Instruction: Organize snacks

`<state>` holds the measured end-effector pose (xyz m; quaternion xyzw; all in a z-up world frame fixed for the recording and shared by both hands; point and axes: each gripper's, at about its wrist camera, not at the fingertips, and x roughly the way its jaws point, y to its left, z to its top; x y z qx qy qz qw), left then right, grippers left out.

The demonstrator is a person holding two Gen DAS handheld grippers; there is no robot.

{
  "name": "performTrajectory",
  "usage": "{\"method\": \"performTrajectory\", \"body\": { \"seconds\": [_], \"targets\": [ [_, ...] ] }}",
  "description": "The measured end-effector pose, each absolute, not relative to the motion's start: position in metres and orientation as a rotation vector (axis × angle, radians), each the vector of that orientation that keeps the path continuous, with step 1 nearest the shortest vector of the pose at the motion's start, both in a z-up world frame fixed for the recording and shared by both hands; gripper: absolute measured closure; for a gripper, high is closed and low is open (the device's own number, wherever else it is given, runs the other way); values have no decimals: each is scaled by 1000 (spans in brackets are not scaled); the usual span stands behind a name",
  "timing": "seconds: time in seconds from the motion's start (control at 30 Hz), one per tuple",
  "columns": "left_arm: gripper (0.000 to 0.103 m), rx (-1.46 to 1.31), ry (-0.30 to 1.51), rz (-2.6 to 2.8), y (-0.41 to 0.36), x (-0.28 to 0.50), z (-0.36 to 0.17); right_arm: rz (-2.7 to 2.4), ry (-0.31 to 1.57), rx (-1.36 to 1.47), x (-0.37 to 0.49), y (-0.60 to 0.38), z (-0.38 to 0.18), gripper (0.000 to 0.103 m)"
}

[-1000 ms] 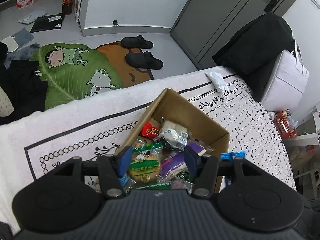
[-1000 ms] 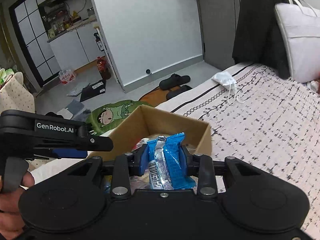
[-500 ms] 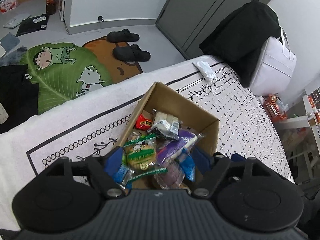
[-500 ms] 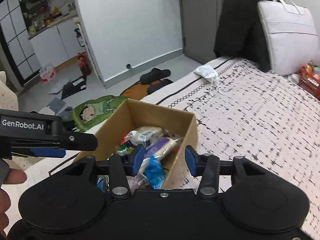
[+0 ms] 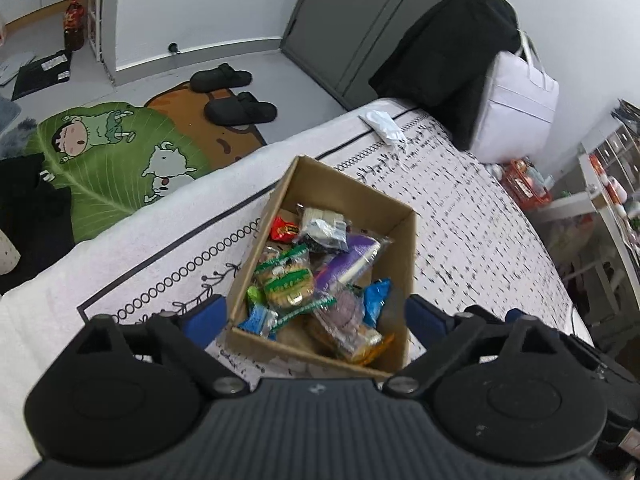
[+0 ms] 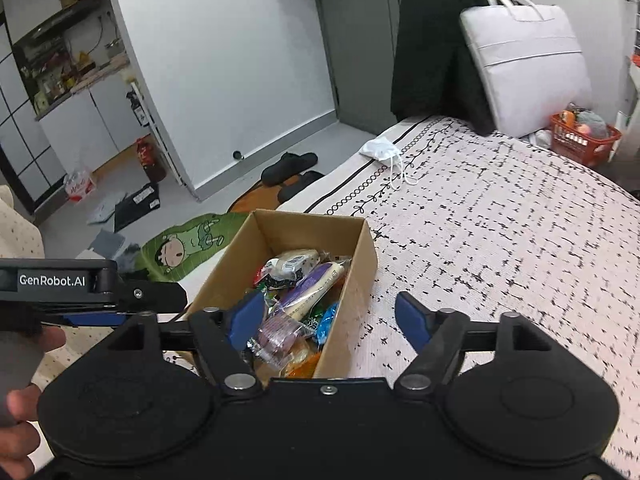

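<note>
Seen from 2 wrist cameras, both tilted steeply down at a bed. Left gripper (image 5: 314, 318) held above the near end of an open cardboard box (image 5: 404, 248), blue pads spread wider than the box, nothing between them; jaws just opened further. Right gripper (image 6: 328, 320) poised over the same box's near right corner, blue pads also spread apart and empty, jaws likewise just opened. At the left edge of the right wrist view, part of a hand (image 6: 16, 420) gripping the black handle of the other tool, marked "GenRobot.AI".

Box: plain brown corrugated card, rectangular, no lid, resting on the bed's bedspread (image 6: 500, 240) near its floor-side edge. Inside, a loose heap of crinkly plastic-wrapped snacks: green-striped clear pack of round biscuits (image 5: 286, 280), long purple packet (image 5: 348, 264), blue foil packet (image 5: 376, 298) against the right wall, small red wrapper (image 5: 284, 230) in the far left corner, silvery clear pack (image 5: 322, 228) at the far end, clear pack with orange trim (image 5: 352, 340) at the near end.

Bedspread: pale woven fabric with short black dashes, a black line and a loop border. White face mask (image 6: 380, 150) lying by the far edge. Soft white padded bag (image 6: 524, 64) and black garment (image 6: 436, 48) upright at the far corner. On the floor, a green cartoon rug (image 5: 108, 156) and 2 black slippers (image 5: 240, 108).
</note>
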<state>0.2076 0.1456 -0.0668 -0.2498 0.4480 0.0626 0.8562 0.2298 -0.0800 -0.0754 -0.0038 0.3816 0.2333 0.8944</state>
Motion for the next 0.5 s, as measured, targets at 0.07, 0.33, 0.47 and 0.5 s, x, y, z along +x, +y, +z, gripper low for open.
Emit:
{"method": "performTrajectory", "body": {
  "seconds": [0.07, 0.33, 0.47, 0.5],
  "targets": [
    [2, -514, 931, 113, 144, 203, -64, 473, 778, 1, 221, -84, -69, 22],
    [0, -465, 903, 90, 143, 177, -46, 422, 741, 53, 191, -105, -49, 7],
    [0, -429, 881, 75, 140, 164, -36, 405, 719, 61, 177, -112, -39, 3],
    [0, -429, 878, 69, 140, 162, -34, 405, 715, 68, 173, -113, -36, 2]
  ]
}}
